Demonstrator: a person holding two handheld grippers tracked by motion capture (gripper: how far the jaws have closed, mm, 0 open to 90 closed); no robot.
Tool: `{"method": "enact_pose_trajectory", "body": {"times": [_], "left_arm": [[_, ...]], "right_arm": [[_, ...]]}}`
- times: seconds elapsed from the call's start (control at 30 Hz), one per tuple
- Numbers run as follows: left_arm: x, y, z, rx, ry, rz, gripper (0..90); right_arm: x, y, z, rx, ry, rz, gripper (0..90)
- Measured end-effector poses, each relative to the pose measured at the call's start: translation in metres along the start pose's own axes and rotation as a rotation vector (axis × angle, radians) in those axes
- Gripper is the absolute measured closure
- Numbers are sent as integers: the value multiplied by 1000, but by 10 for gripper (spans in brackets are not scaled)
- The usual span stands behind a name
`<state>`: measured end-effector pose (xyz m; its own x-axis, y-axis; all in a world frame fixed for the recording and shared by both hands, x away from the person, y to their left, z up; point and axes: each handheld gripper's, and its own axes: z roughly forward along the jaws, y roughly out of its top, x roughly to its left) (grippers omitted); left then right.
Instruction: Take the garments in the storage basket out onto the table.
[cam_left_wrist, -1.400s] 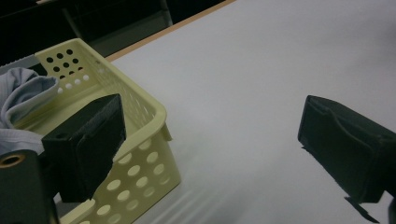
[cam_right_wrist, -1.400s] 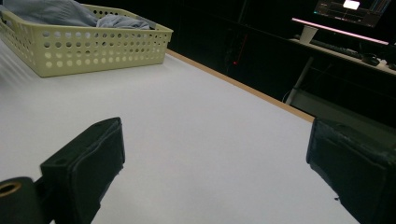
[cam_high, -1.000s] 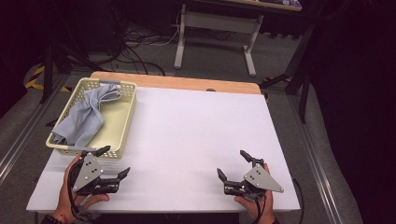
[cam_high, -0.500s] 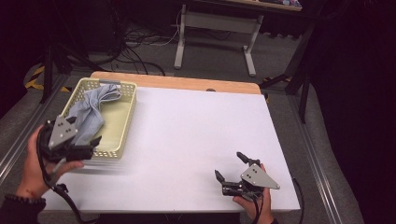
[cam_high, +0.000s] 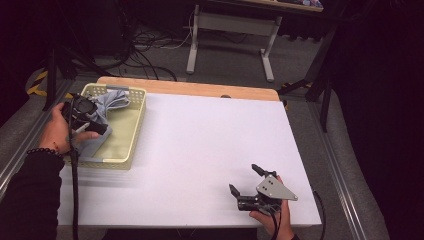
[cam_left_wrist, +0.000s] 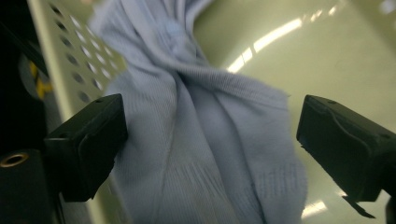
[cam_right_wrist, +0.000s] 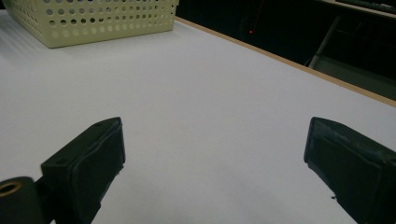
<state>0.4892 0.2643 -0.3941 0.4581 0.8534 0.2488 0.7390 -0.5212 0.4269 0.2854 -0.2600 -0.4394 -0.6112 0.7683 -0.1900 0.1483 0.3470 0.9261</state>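
Observation:
A pale yellow perforated basket (cam_high: 134, 131) stands at the table's left side with light blue-grey cloth (cam_high: 111, 102) bunched inside it. My left gripper (cam_high: 95, 122) hangs over the basket's left part, pointing down at the cloth. In the left gripper view the ribbed cloth (cam_left_wrist: 205, 140) lies between and below the wide-apart jaws of the left gripper (cam_left_wrist: 210, 140), with nothing clamped. My right gripper (cam_high: 246, 181) rests low near the table's front right, open and empty. In the right gripper view the right gripper (cam_right_wrist: 215, 158) looks across bare white tabletop toward the basket (cam_right_wrist: 93, 21).
The white tabletop (cam_high: 210, 145) is wide and flat between the basket and the right gripper, with a wooden strip (cam_high: 200, 89) along its far edge. Beyond the table are a desk frame (cam_high: 230, 30) and cables (cam_high: 145, 45) on the floor.
My left gripper has swung from the table's front left up and over the basket, and now points down at the cloth. The right gripper has barely shifted.

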Motion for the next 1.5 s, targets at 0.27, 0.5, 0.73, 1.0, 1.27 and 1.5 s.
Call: {"method": "enact_pose_trajectory", "body": {"times": [0.27,0.5,0.73,1.0,1.27,1.5], "left_arm": [[-16,6,30,141,-18,15,28],[-29,15,42,211,147,61,220],[-24,13,32,137,117,28,726],[-18,7,21,49,103,-30,791],[-5,-9,-15,-155,95,-126,805],[-12,-11,-58,-374,76,-137,809]], "right_arm": [[1,-2,3,27,28,-9,60],[3,-4,6,54,40,-35,71],[0,-3,2,22,36,-29,93],[1,-3,2,31,36,-34,95],[-1,-3,3,29,41,-17,98],[0,-3,3,28,32,-13,98]]}}
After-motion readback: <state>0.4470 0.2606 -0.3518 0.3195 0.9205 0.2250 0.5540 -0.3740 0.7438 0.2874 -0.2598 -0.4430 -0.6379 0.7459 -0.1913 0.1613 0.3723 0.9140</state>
